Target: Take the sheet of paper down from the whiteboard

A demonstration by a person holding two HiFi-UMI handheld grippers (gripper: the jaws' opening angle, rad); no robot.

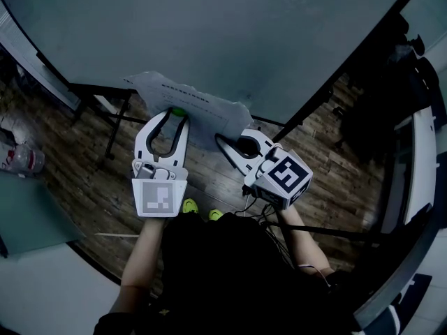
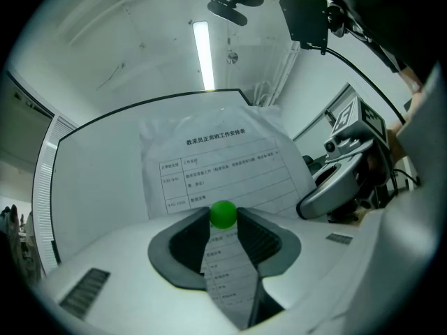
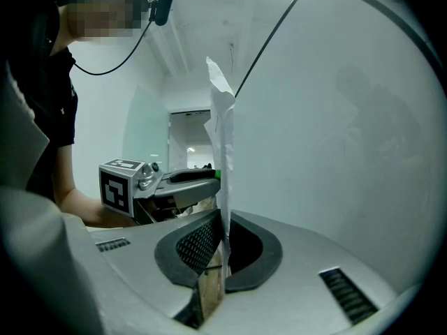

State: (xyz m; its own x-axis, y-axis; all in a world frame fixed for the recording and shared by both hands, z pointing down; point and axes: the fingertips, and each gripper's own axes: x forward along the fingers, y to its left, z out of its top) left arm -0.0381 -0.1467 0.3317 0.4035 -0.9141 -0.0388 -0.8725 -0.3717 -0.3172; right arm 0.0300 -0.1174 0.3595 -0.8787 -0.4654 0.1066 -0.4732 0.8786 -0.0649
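- One big whiteboard (image 1: 230, 33) fills the upper part of my head view; its face is bare apart from the sheet near its lower edge.
- The sheet of paper (image 1: 202, 107), printed with a table, hangs in front of that lower edge. It is creased and bends away from the board. In the right gripper view it stands edge-on, with a clear gap to the board.
- My right gripper (image 3: 223, 229) is clenched on one side edge of the sheet; the pads pinch the paper between them.
- My left gripper (image 1: 176, 116) points level at the sheet. Its jaw tips grasp a small green magnet (image 2: 223, 214) that sits on the paper's front. I cannot tell if the magnet presses the sheet to the board or is already lifted.
- I judge the paper very light, soft and easy to tear or crumple. It has no stiffness, so it will flop once it is free. A flat pinch on the margin, as the right gripper has now, seems to me the good place to hold.
- The magnet looks smooth and round, so it could slip out.
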